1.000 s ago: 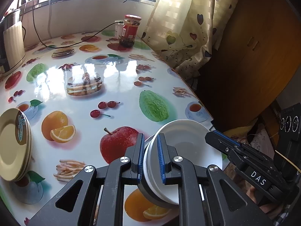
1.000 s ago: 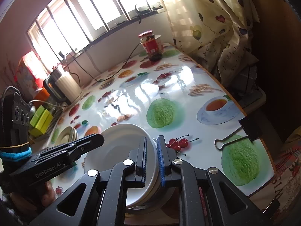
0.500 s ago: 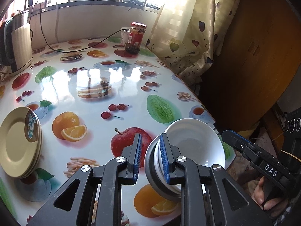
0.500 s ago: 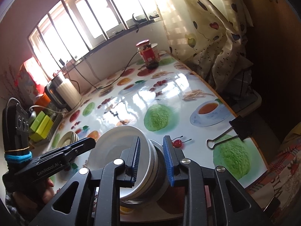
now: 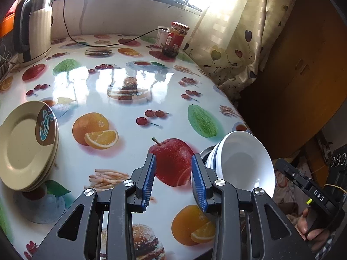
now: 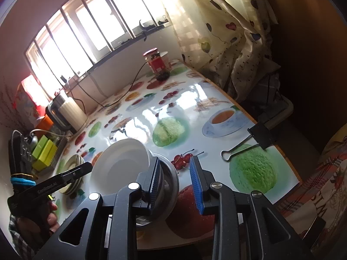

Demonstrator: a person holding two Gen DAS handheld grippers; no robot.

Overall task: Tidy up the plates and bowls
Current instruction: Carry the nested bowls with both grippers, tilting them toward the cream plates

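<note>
A stack of white bowls (image 5: 243,162) nested in a steel bowl (image 6: 172,179) rests on the fruit-print table near its front right edge. My left gripper (image 5: 173,179) hangs just left of the stack. Its jaws are opening, with only tablecloth between them, and the right finger stands beside the bowl rims. My right gripper (image 6: 176,184) is open on the stack's other side. The steel rim still reaches into its gap, and the pads do not press on it. A pile of tan plates (image 5: 26,145) lies at the left; the plates (image 6: 72,166) also show behind the left gripper (image 6: 65,177).
A kettle (image 5: 34,28), a black cable (image 5: 108,43) and a red-lidded jar (image 5: 175,39) stand along the far wall. A binder clip (image 6: 249,140) grips the table's right edge. A curtain (image 5: 234,32) hangs at the right. Green boxes (image 6: 43,153) sit at the far left.
Both grippers were shut on opposite rims of the bowl stack. They have let go, opened and drawn back, and the left jaws now stand clear to the stack's left.
</note>
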